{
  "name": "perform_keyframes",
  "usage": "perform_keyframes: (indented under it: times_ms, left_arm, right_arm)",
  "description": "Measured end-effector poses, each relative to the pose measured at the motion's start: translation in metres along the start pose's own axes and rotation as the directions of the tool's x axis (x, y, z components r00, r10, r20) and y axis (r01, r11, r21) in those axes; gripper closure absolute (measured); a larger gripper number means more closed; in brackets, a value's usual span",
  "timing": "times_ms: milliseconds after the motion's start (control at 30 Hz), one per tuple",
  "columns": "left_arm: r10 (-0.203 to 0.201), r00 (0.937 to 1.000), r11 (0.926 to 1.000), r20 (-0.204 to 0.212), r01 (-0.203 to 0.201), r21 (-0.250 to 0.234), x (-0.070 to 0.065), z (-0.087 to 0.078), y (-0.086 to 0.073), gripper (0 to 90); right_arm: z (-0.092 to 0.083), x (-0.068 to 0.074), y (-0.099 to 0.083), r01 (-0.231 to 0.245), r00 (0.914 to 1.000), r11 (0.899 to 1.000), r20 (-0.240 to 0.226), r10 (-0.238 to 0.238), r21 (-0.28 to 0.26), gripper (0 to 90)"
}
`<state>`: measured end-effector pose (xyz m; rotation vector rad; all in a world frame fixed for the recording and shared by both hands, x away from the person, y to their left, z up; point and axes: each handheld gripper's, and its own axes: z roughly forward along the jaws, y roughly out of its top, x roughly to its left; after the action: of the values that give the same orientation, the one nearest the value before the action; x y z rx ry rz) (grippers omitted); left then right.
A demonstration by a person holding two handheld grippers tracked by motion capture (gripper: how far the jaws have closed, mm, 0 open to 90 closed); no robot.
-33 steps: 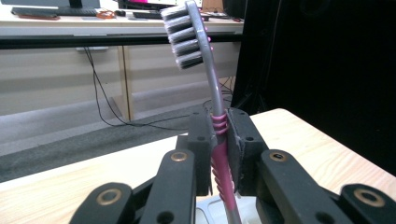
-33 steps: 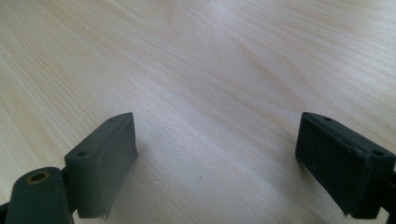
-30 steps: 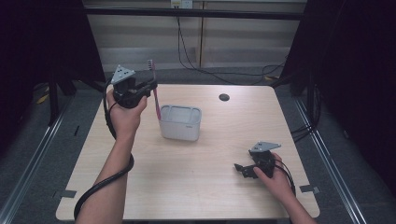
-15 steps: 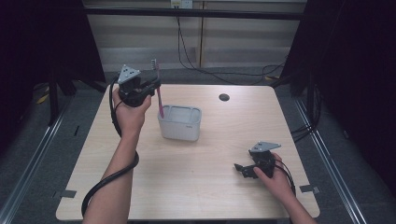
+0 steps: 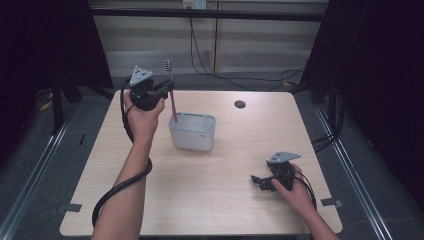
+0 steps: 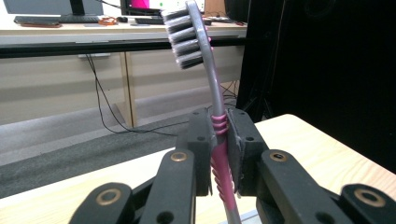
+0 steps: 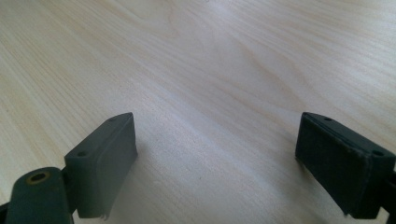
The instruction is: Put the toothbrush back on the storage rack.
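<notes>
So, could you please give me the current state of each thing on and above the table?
Left tool: shut on the toothbrush, raised above the table.
Toothbrush: clamped by its pink handle, upright, bristle head on top, lower end over the container.
Container: upright on the table, open at the top; its contents cannot be told.
Right tool: open, nothing between its pads, low over the table.

We see a wooden table (image 5: 215, 200) with a dark round grommet (image 5: 240, 104) near its far edge, cables (image 5: 235, 75) on the grey floor behind, tape marks (image 5: 70, 207) by the table's near corners.
</notes>
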<state>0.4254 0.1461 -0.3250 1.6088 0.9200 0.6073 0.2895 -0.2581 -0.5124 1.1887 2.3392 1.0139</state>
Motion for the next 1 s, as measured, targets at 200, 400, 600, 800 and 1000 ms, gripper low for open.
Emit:
perform_keyframes:
  times_ms: [200,400,600,800,1000]
  left_arm:
    - [0.000,0.9999,1.0000,-0.010,0.000,0.000,0.000,0.004,-0.001,80.6]
    - [0.002,0.9998,0.9999,-0.020,-0.002,0.010,0.001,0.007,-0.005,80.6]
    - [-0.002,0.9996,0.9999,-0.027,0.003,0.011,0.003,0.010,-0.009,80.5]
    - [0.003,0.9993,0.9998,-0.037,-0.003,0.017,0.006,0.011,-0.013,80.5]
    - [0.005,0.9986,0.9998,-0.053,-0.003,0.021,0.009,0.013,-0.018,80.4]
  right_arm:
    - [0.000,0.000,0.000,0.000,1.0000,1.000,0.000,0.000,0.000,11.9]
    - [0.000,0.000,0.000,0.000,1.0000,1.000,0.000,0.000,0.000,11.9]
    - [0.000,0.000,0.000,0.000,1.0000,1.000,0.000,0.000,0.000,11.9]
    - [0.000,0.000,0.000,0.000,1.0000,1.000,0.000,0.000,0.000,11.9]
    - [0.000,0.000,0.000,0.002,1.0000,1.000,-0.001,-0.002,0.001,11.9]
